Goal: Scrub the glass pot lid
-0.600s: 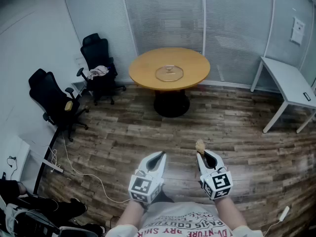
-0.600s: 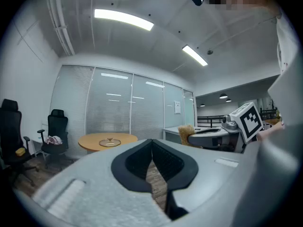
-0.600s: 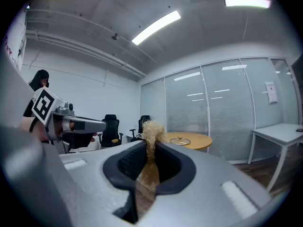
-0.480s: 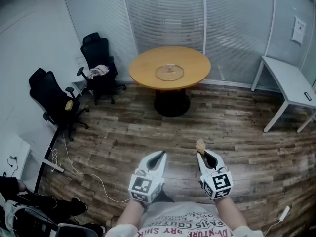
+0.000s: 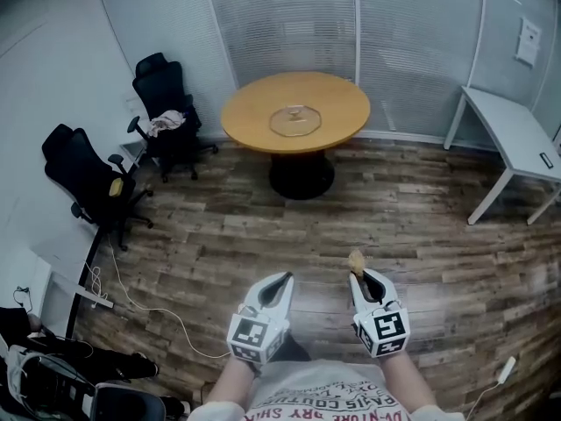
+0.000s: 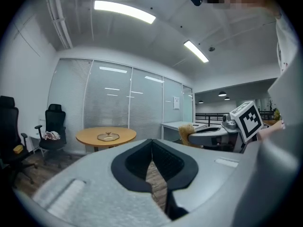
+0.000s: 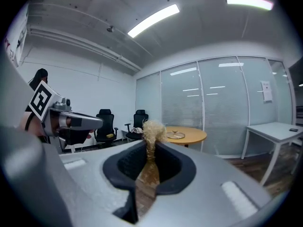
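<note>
Wood-plank floor (image 5: 263,226), glass partition walls (image 5: 289,24), black office chairs (image 5: 162,103) on the left, white desk (image 5: 517,139) on the right. Glass pot lid (image 5: 294,121) lies flat mid round wooden table (image 5: 337,103), well ahead of me: clear, small knob on top. My left gripper (image 5: 282,279): jaws together, nothing in them. My right gripper (image 5: 355,275): clamped on a tan fibrous scrubber (image 5: 355,259).

This is an office meeting room. Glass partition walls (image 5: 289,24) hung with pale slatted blinds close it in, and black wheeled swivel office chairs (image 5: 88,178) stand along the white side wall. A round light-wood pedestal table (image 5: 254,117) sits near the partitions, with a white rectangular desk (image 5: 517,134) to one side. Wood-plank flooring (image 5: 263,235) lies under long ceiling strip lights (image 6: 124,11).
</note>
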`<state>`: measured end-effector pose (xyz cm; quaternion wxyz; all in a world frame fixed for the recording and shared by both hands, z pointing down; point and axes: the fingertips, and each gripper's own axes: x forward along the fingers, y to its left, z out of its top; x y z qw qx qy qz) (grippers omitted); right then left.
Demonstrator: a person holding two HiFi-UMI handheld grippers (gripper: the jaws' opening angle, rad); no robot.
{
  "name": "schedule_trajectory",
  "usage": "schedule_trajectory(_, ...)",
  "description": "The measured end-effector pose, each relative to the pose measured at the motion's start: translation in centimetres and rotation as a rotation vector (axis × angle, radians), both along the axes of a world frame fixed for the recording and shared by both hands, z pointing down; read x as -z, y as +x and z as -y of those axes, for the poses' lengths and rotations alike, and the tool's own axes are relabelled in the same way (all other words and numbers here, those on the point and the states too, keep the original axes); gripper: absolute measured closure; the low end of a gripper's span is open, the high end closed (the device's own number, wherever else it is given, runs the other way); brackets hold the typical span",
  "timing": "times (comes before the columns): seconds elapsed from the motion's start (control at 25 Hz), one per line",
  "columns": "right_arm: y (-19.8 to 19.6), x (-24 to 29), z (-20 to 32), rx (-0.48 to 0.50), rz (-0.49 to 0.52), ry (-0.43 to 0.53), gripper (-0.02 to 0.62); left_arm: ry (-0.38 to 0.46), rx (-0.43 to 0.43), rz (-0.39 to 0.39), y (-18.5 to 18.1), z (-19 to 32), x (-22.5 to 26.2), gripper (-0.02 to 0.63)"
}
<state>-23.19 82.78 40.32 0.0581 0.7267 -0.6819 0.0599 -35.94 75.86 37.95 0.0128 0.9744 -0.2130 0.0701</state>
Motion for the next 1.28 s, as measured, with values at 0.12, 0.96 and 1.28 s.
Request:
schedule_trajectory(0.12, 0.5, -1.4, 1.1, -0.019, 0.032, -0.031, 0.545, -0.011, 0.001, 0.019, -0.1, 1.4, -1.0, 0.597)
schedule_trajectory(0.96, 1.2, -2.5, 27.9, -0.04, 0.015, -0.133, 0.544, -0.063, 0.055, -0.038, -1.3, 30.5, -0.5, 0.597)
schedule_trajectory(1.28, 3.6, -2.4, 36.3, -0.054, 0.011, -0.131, 0.543, -0.066, 0.108, -0.018, -2.0, 39.4, -0.6, 0.598)
